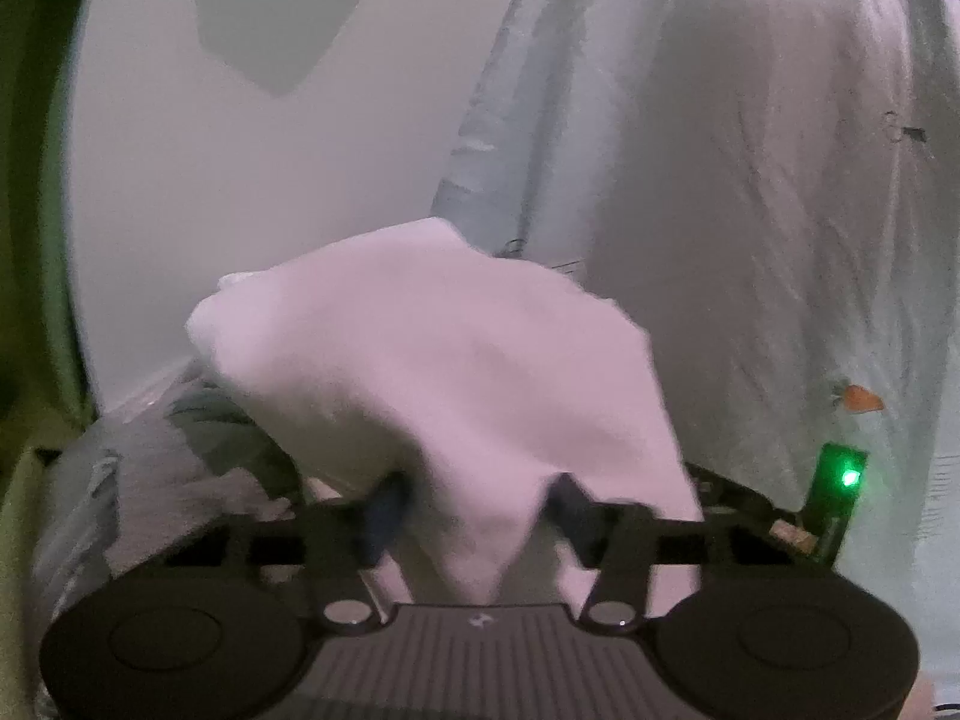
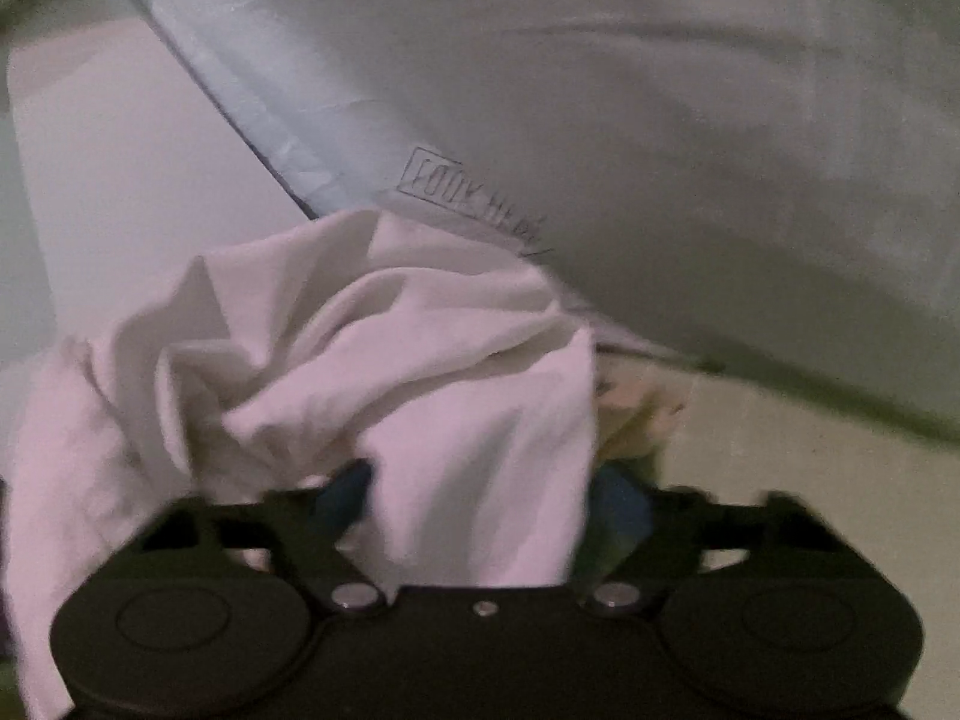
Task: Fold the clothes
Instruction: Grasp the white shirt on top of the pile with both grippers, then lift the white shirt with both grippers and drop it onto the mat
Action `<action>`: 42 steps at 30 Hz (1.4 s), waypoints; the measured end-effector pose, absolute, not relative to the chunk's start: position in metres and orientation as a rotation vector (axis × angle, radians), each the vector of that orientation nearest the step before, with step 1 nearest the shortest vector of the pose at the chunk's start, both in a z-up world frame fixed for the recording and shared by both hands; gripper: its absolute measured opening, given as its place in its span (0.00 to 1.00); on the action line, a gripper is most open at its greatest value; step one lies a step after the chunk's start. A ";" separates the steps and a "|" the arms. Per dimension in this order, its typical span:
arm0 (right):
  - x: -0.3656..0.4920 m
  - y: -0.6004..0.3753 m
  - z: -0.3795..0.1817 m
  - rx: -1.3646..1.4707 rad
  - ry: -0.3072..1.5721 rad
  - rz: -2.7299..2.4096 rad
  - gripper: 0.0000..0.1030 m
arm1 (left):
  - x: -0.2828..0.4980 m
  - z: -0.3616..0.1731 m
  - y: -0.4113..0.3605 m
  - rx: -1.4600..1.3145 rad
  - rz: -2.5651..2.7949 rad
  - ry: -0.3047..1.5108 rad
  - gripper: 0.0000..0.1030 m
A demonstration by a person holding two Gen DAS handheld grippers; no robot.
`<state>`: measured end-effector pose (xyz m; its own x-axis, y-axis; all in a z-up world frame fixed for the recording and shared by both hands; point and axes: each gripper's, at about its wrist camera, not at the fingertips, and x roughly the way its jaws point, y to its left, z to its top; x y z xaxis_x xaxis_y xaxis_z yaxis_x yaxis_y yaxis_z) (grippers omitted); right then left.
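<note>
- While both pictures are blurred, the left gripper [image 1: 474, 498] plainly has its two fingers clenched on a bunched fold of white cloth [image 1: 432, 360], which rises in a hump just ahead of it.
- Right gripper [image 2: 480, 492] likewise grips a crumpled wad of the white cloth [image 2: 390, 372] between its fingers; folds spill to the left of the tool.
- Beyond the cloth hangs a pale blue-grey garment [image 1: 720, 150], draped, with a hem band and printed lettering [image 2: 462, 192].
- A pale surface [image 1: 240, 210] lies behind, left of the garment.
- A green light [image 1: 849, 477] glows on the left tool.
</note>
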<state>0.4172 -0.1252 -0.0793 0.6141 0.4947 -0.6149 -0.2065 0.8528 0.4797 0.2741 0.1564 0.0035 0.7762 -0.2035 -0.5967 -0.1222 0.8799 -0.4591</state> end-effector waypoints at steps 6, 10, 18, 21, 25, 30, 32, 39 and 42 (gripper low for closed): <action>0.385 -0.110 -0.055 0.253 0.690 0.449 0.07 | 0.270 0.020 0.139 -0.409 0.004 0.649 0.07; 0.340 -0.126 -0.020 0.251 0.546 0.441 0.06 | 0.250 0.044 0.121 -0.315 0.010 0.562 0.03; 0.218 -0.176 0.049 0.230 0.260 0.379 0.05 | 0.183 0.122 0.074 -0.207 -0.069 0.329 0.03; 0.179 -0.204 0.069 0.245 0.172 0.314 0.05 | 0.155 0.143 0.046 -0.190 -0.134 0.275 0.03; 0.124 -0.264 0.103 0.242 0.055 0.197 0.04 | 0.120 0.160 -0.002 -0.191 -0.239 0.226 0.03; 0.061 -0.352 0.147 0.186 -0.090 0.034 0.05 | 0.086 0.170 -0.069 -0.202 -0.358 0.201 0.03; 0.040 -0.386 0.152 0.125 -0.092 -0.035 0.05 | 0.080 0.156 -0.094 -0.234 -0.384 0.242 0.03; -0.008 -0.506 0.040 0.063 0.380 -0.342 0.14 | 0.061 0.012 -0.170 -0.251 -0.266 0.769 0.12; -0.038 -0.551 -0.021 0.174 0.625 -0.449 0.25 | 0.033 -0.038 -0.176 -0.239 -0.198 0.923 0.23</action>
